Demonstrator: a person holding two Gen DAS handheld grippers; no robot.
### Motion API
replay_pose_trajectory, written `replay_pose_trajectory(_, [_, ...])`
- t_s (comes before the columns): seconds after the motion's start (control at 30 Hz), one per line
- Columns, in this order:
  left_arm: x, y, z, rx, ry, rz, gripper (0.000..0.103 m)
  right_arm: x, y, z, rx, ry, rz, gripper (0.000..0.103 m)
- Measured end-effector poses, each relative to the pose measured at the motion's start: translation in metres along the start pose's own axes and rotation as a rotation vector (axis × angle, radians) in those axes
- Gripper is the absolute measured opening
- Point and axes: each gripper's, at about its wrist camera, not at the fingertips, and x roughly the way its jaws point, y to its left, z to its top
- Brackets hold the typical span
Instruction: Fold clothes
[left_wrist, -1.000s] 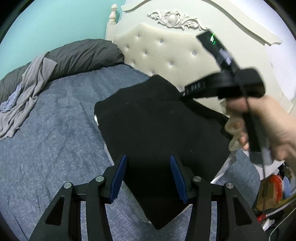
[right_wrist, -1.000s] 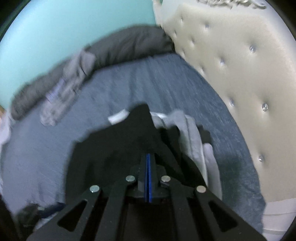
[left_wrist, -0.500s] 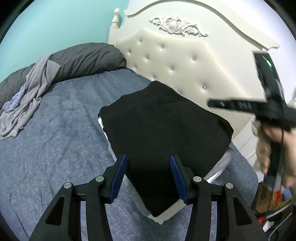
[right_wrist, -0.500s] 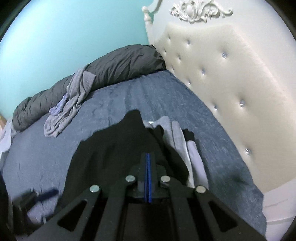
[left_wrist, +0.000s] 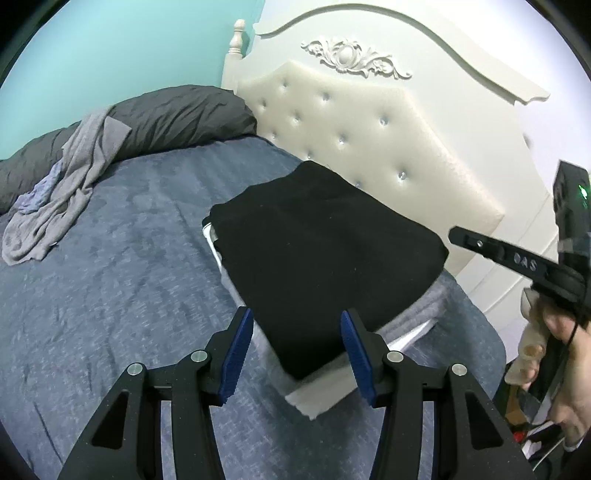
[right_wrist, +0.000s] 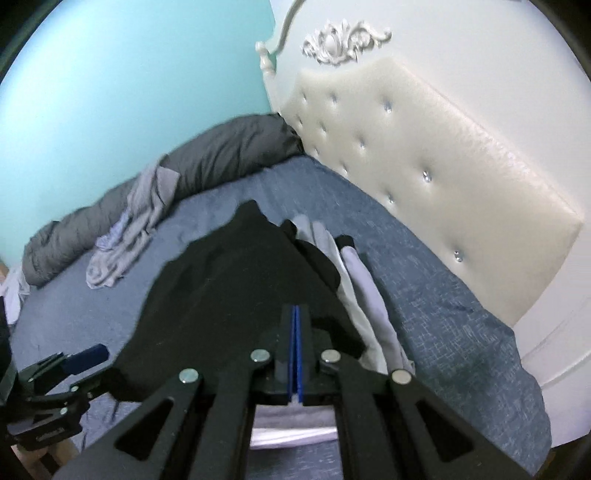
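Observation:
A folded black garment (left_wrist: 325, 243) lies flat on top of a stack of folded grey and white clothes (left_wrist: 413, 314) on the bed, close to the headboard. My left gripper (left_wrist: 297, 350) is open just short of the stack's near corner, holding nothing. My right gripper (left_wrist: 458, 234), held by a hand (left_wrist: 565, 369), hangs in the air to the right of the stack, clear of the cloth. In the right wrist view the right gripper (right_wrist: 296, 314) is shut, pads together with nothing between them, above the black garment (right_wrist: 236, 295). The left gripper (right_wrist: 74, 362) shows at that view's lower left.
The blue bed sheet (left_wrist: 110, 277) spreads out to the left. A crumpled grey garment (left_wrist: 62, 192) lies against a dark grey duvet (left_wrist: 166, 118) at the far side. A tufted cream headboard (left_wrist: 369, 147) stands behind the stack. Floor clutter (left_wrist: 532, 435) shows past the bed's right edge.
The right gripper has let go of the black garment and swung away to the right. The garment now lies flat and squared on the stack. The left gripper stayed open.

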Motion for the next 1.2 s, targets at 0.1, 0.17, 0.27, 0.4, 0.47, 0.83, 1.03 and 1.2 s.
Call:
replay_pose_trajectory(0.1, [-0.014, 0.001, -0.005, 0.0, 0.0, 0.002, 0.054, -0.018, 0.01, -0.009, -0.02, -0.012, 0.011, 0.0])
replay_pose_trajectory(0.17, [-0.027, 0.001, -0.009, 0.001, -0.006, 0.003, 0.055, -0.03, 0.017, -0.015, -0.024, -0.02, 0.018, 0.0])
replay_pose_trajectory(0.27, [-0.049, 0.0, -0.011, 0.01, -0.023, 0.006, 0.062, -0.052, 0.028, -0.025, -0.016, -0.038, 0.027, 0.001])
replay_pose_trajectory(0.4, [-0.076, -0.003, -0.014, 0.016, -0.043, 0.007, 0.067, -0.075, 0.038, -0.035, 0.015, -0.053, 0.022, 0.002])
replay_pose_trajectory(0.47, [-0.092, -0.005, -0.016, 0.021, -0.062, 0.009, 0.069, -0.088, 0.044, -0.039, 0.022, -0.063, 0.011, 0.006])
replay_pose_trajectory(0.83, [-0.154, -0.02, -0.03, 0.062, -0.119, 0.006, 0.075, -0.154, 0.076, -0.065, 0.018, -0.122, -0.012, 0.019])
replay_pose_trajectory(1.03, [-0.182, -0.023, -0.04, 0.055, -0.142, -0.008, 0.079, -0.179, 0.09, -0.079, 0.03, -0.142, -0.007, 0.034])
replay_pose_trajectory(1.2, [-0.202, -0.027, -0.049, 0.062, -0.157, -0.01, 0.083, -0.197, 0.1, -0.09, 0.04, -0.171, -0.03, 0.05])
